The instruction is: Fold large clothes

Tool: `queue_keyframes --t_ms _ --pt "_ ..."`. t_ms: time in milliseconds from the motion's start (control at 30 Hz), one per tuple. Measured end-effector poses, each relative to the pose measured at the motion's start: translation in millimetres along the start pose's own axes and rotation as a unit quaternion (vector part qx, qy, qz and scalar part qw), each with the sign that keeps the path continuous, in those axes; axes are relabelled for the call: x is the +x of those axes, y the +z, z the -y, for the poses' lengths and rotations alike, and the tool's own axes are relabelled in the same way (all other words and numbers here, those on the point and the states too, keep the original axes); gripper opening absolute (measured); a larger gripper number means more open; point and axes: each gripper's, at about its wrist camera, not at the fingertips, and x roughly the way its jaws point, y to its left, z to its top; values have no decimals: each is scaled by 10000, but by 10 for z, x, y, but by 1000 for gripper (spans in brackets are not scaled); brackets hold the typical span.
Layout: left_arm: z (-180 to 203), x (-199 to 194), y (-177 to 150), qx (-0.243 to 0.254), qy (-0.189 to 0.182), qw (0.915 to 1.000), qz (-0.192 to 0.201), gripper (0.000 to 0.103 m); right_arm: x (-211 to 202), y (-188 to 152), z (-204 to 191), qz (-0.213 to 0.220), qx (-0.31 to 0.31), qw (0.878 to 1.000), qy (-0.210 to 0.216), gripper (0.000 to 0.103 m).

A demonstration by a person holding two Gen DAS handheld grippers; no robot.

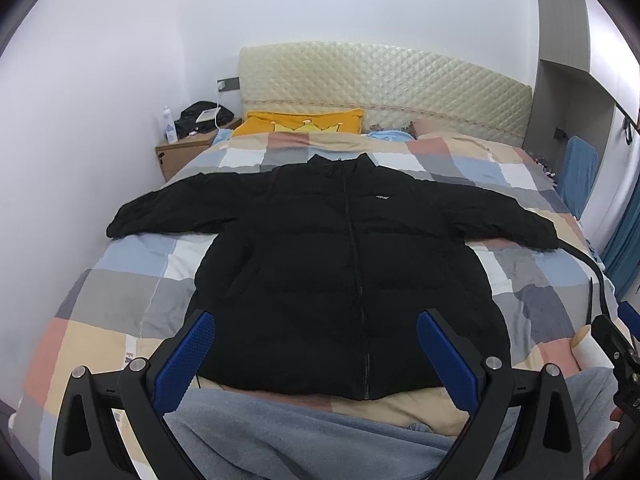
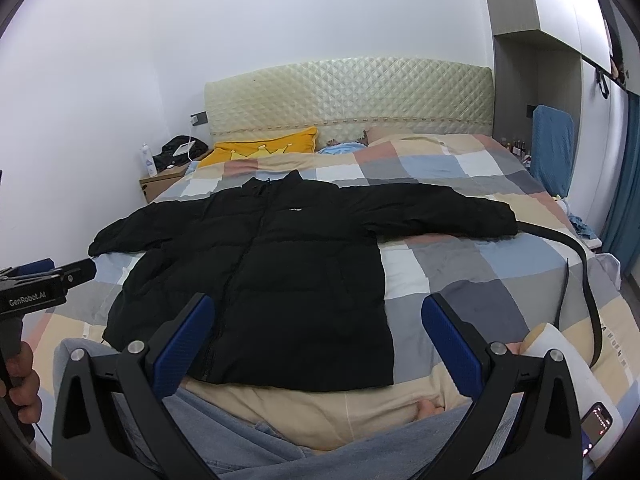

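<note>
Both tools point(image 1: 316, 344) point(image 2: 318, 334) agape above jacket point(image 1: 340, 264) hem (unfolded).

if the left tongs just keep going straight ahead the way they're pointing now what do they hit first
Probably the black jacket on the bed: the open left tongs frame its lower front near the hem. Depth is unclear, so the exact contact spot is uncertain.

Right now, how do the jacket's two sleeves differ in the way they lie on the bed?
In the right wrist view, the left sleeve slants down toward the bed's near side and its cuff looks bunched. The right sleeve runs nearly straight out sideways and lies smoother, and a black belt starts at its cuff, while nothing lies by the left cuff. Both are black, puffy and spread flat on the checked quilt.
</note>
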Motion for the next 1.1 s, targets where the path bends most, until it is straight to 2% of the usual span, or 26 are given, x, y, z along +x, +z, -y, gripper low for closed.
queue_keyframes --t_ms 633,800,1000,1100 --pt "-79 62 -4 -152 30 9998 -145 102 17 74 33 -12 3 9998 176 103" --pt "-6 84 96 -164 -165 9997 -43 102 65 176 68 137 63 9997 172 103" --pt "181 132 380 -37 -151 9989 451 102 184 415 129 292 68 9995 123 103" --pt "295 365 482 82 -89 9992 370 102 283 496 184 311 46 9995 56 103"
